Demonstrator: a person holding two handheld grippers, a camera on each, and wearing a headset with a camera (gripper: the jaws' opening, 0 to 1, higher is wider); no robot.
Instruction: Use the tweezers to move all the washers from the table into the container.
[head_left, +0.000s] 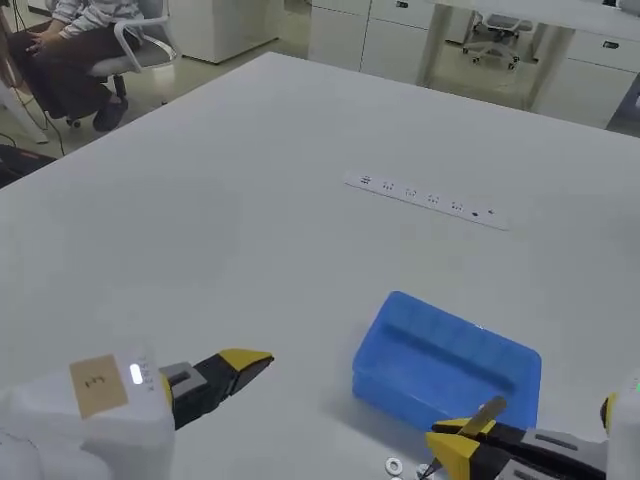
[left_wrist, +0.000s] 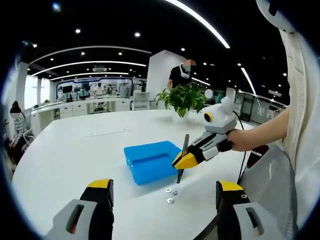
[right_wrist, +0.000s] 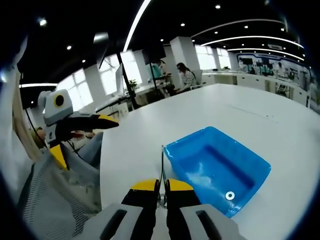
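Observation:
A blue rectangular container (head_left: 445, 362) sits on the white table (head_left: 230, 230). My right gripper (head_left: 458, 440) is shut on metal tweezers (head_left: 487, 412) just in front of the container, with their tips pointing down at the table. Three small washers (left_wrist: 171, 194) lie on the table below the tweezers (left_wrist: 182, 157), beside the container (left_wrist: 150, 161). One washer (right_wrist: 230, 195) lies inside the container (right_wrist: 217, 167). My left gripper (head_left: 250, 362) hovers to the left of the container, open with nothing between its jaws. In the right gripper view the tweezers (right_wrist: 162, 167) stick out between the shut jaws.
A white power strip (head_left: 425, 198) lies farther back on the table. A person sits in a chair (head_left: 135, 45) past the far left corner. A potted plant (left_wrist: 182, 97) and a standing person (left_wrist: 181, 75) are beyond the table. White cabinets (head_left: 380, 40) line the back.

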